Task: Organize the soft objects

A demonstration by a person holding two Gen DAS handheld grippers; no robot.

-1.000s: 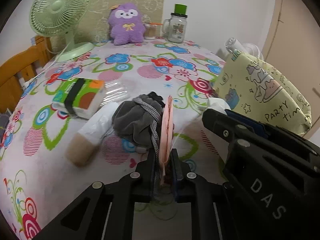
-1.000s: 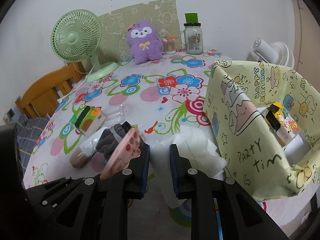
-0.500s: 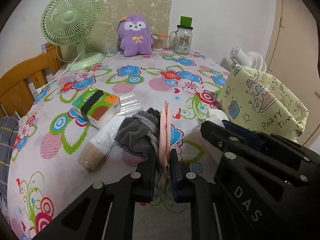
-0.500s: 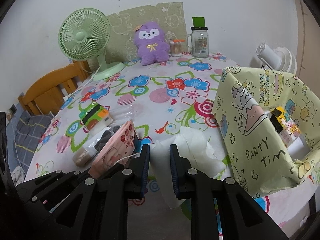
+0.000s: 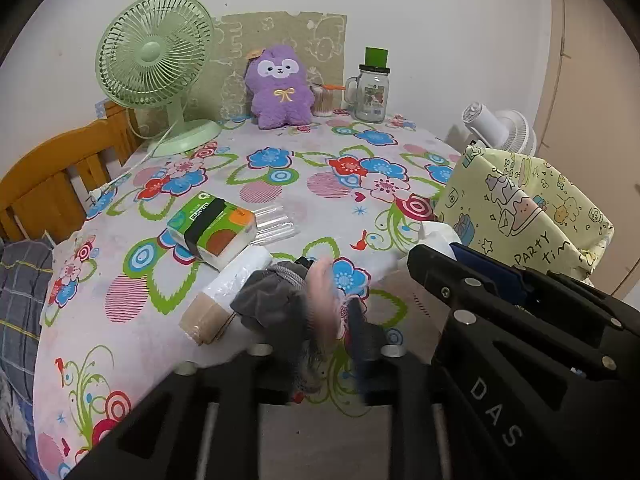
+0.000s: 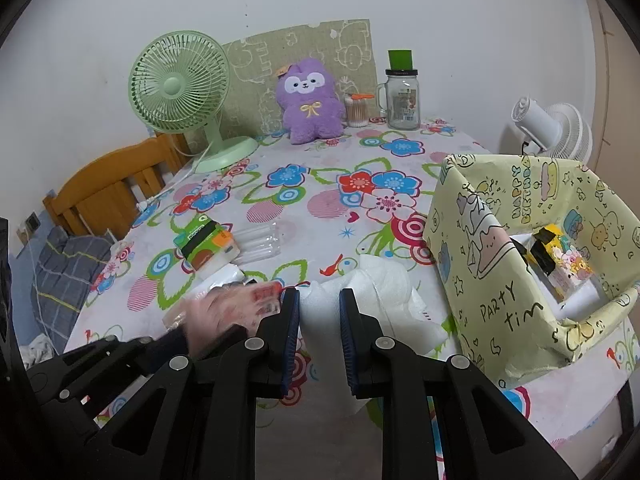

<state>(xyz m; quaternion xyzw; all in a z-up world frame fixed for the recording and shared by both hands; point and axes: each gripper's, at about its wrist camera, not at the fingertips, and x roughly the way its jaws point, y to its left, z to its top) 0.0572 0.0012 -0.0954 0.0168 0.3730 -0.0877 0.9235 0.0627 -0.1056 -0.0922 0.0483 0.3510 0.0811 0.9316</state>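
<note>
In the left wrist view my left gripper (image 5: 326, 336) hovers over the near table edge with its jaws opening. A pink packet (image 5: 325, 298) shows blurred between them, loose from the pads. Beside it lie a grey cloth (image 5: 272, 296) and a white roll (image 5: 224, 300). The right wrist view shows the same pink packet (image 6: 236, 308) blurred at lower left. My right gripper (image 6: 319, 320) is shut on a white foam sheet (image 6: 384, 292) that spreads onto the table. A pale yellow party-print box (image 6: 500, 280) stands open at the right, with a small packet inside.
A green and orange tissue pack (image 5: 212, 228) and clear plastic lie mid-table on the flowered tablecloth (image 5: 320, 176). At the back stand a green fan (image 5: 156, 60), a purple plush (image 5: 280, 88) and a glass jar (image 5: 372, 88). A wooden chair (image 5: 44, 184) is at the left.
The left gripper rose and pulled back from the table, then its jaws parted. The pink packet, gripped upright before, is now blurred and loose. The right gripper kept its grip on the white sheet.
</note>
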